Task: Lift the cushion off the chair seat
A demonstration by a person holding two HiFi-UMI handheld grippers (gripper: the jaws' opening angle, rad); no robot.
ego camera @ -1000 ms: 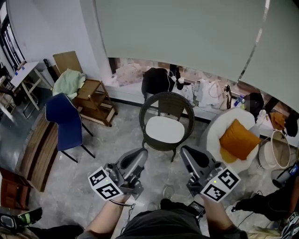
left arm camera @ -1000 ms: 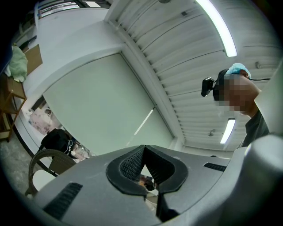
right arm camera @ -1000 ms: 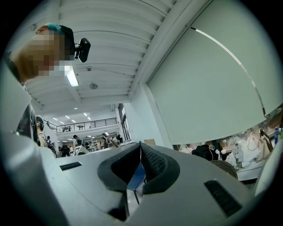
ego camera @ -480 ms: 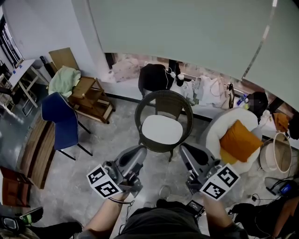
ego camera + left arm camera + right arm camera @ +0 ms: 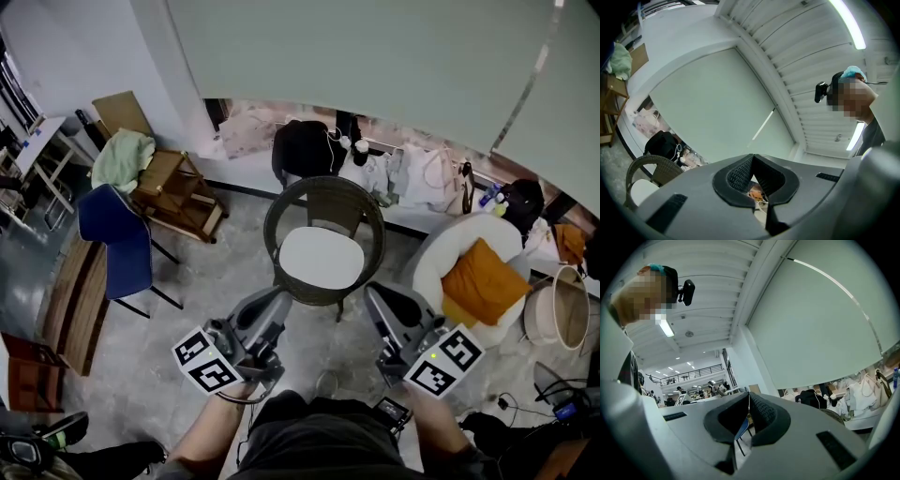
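Observation:
A white cushion (image 5: 320, 259) lies flat on the seat of a round dark wicker chair (image 5: 277, 206) in the middle of the head view. Both grippers hang in front of it, short of the seat and apart from it. My left gripper (image 5: 277, 301) is shut with nothing in it, just off the chair's front left. My right gripper (image 5: 376, 299) is shut and empty too, off the front right. In the left gripper view the chair (image 5: 647, 164) and the cushion (image 5: 640, 191) show at the lower left, beside the closed jaws (image 5: 753, 165).
A blue chair (image 5: 110, 239) and a wooden step stool (image 5: 176, 192) stand to the left. A white round seat with an orange pillow (image 5: 480, 280) is to the right. Bags (image 5: 305, 145) line the wall behind. A cable (image 5: 328, 382) lies on the floor.
Both grippers have moved forward toward the wicker chair, which now sits closer and lower in the head view. Their jaws stay shut.

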